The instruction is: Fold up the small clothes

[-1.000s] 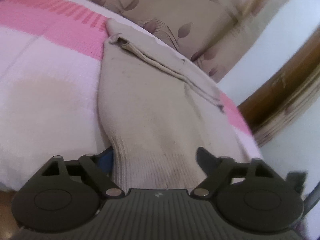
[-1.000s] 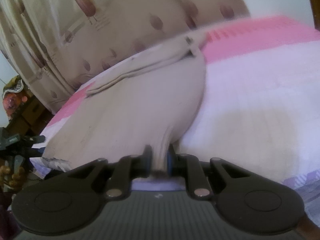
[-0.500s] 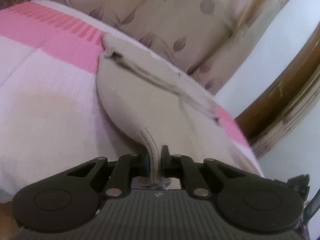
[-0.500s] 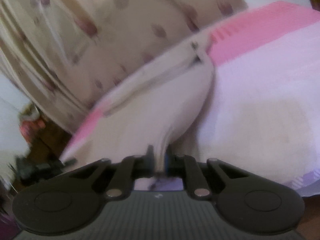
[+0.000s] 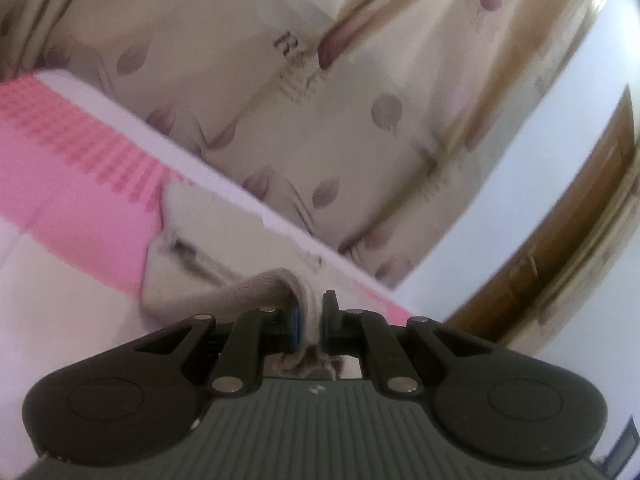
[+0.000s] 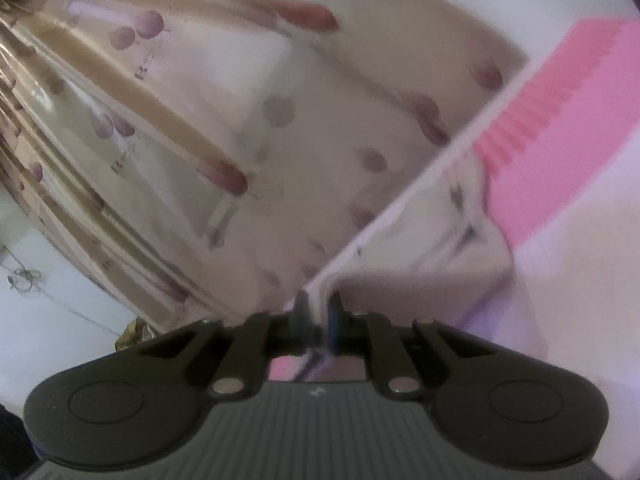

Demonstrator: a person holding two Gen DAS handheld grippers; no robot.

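Left gripper [image 5: 310, 322], right gripper [image 6: 318, 326] each clamp beige knit garment [image 5: 224, 240] hem, raised off pink-white bedspread [image 5: 72, 184]; curtain [image 5: 320, 100] beyond garment.

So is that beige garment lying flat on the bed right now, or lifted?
Lifted at the near edge: the beige garment bunches between the shut left gripper and right gripper; its far end rests on the pink-and-white blanket.

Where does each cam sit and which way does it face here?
Left wrist: on the left gripper, looking along its fingers across the pink-and-white bedcover toward the leaf-print curtain; only the gripper shows, shut on the beige garment.
Right wrist: on the right gripper, facing the same curtain, bedcover at right; only the gripper shows, shut on the garment's edge.
Shared: garment, bedcover, curtain.
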